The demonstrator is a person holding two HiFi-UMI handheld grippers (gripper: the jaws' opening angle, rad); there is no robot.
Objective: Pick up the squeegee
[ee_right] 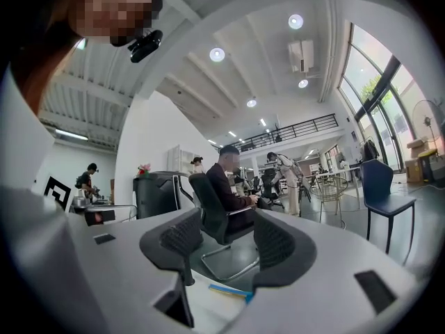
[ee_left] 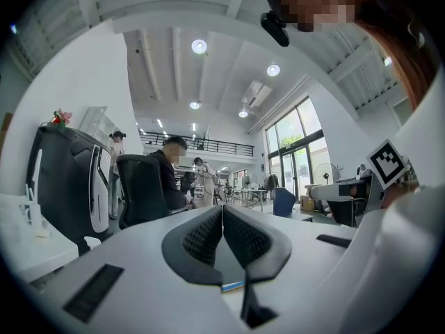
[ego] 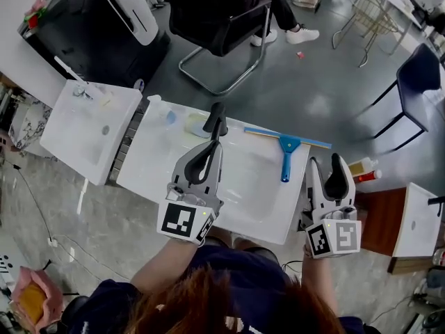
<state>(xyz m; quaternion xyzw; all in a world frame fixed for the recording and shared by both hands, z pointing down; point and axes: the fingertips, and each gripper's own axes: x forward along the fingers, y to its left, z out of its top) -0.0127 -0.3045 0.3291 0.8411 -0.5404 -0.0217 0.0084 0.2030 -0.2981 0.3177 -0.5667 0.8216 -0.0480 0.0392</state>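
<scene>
The blue squeegee [ego: 288, 145] lies flat on the white table [ego: 250, 193], blade along the far edge and handle pointing back toward me. My right gripper [ego: 325, 164] hovers at the table's right edge, just right of the handle, jaws open with nothing between them. A strip of the squeegee [ee_right: 233, 291] shows low between the right gripper [ee_right: 229, 239] jaws in its own view. My left gripper [ego: 217, 113] reaches over the table's far left part, left of the blade, jaws shut and empty. In the left gripper view the left gripper [ee_left: 222, 214] pads meet, with a blue sliver of squeegee [ee_left: 233, 286] below.
A yellow-green pad [ego: 196, 124] lies under the left gripper's tip, a small bottle [ego: 158, 105] beside it. A white sink unit [ego: 90, 127] adjoins the table on the left. Two bottles [ego: 364, 170] sit to the right above a brown cabinet [ego: 381, 221]. A seated person's chair [ego: 222, 30] stands beyond.
</scene>
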